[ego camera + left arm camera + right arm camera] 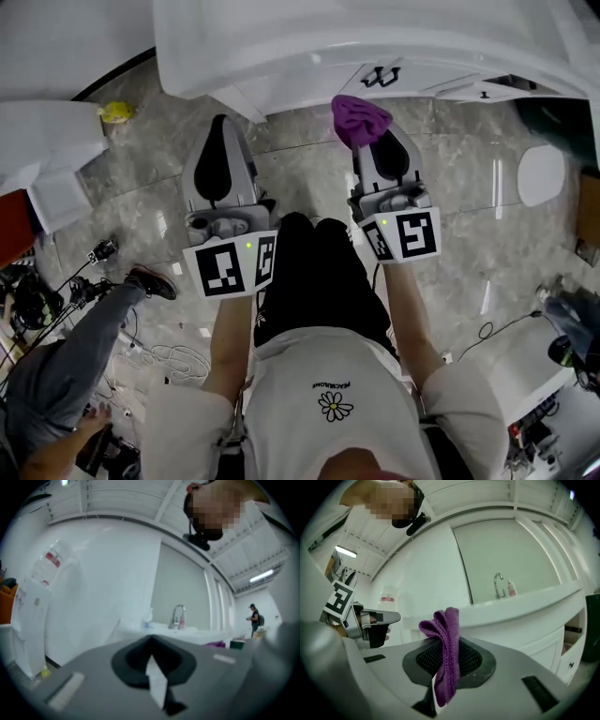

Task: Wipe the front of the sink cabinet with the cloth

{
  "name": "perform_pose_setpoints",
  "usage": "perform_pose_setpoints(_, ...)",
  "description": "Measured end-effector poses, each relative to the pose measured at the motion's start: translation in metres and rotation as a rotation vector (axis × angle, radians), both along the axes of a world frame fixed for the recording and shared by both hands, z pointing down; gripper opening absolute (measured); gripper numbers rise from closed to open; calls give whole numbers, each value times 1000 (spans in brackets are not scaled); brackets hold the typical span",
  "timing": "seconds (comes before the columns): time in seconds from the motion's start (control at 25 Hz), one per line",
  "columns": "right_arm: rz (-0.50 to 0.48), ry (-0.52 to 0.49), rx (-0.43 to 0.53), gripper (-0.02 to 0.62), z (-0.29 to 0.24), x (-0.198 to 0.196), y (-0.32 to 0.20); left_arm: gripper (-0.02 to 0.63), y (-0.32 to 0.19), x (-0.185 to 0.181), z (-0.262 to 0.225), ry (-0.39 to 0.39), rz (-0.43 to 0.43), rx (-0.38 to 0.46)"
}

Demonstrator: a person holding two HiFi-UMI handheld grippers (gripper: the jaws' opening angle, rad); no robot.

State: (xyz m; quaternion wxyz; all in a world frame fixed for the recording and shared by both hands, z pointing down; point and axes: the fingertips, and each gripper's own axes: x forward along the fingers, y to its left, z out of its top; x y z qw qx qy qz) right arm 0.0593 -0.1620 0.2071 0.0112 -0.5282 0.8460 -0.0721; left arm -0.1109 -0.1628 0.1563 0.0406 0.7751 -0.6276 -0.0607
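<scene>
The white sink cabinet, with black door handles, stands at the top of the head view. My right gripper is shut on a purple cloth, which bunches out past the jaw tips just in front of the cabinet front. In the right gripper view the cloth stands up between the shut jaws of the right gripper, with the cabinet and faucet beyond. My left gripper is shut on nothing, a little left of the right one and back from the cabinet. The left gripper points towards the sink.
A yellow object lies on the marble floor at the upper left beside white boxes. A white oval lid is at the right. Another person's leg and shoe and loose cables are at the lower left. A person stands far off.
</scene>
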Motion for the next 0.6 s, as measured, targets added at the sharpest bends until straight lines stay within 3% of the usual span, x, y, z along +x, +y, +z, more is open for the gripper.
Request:
perform_pose_setpoints(0.2,10,16,-3,46,-152,8,15,6,9,11,-162,-10,35,32)
perform_pose_setpoints(0.32,26,27,26,46,-223,19,27,5,14,22,-230,-25,63,67)
perform_pose_setpoints(0.6,46,20,97,46,-297,32,77,5,48,42,-266,-58,81,45)
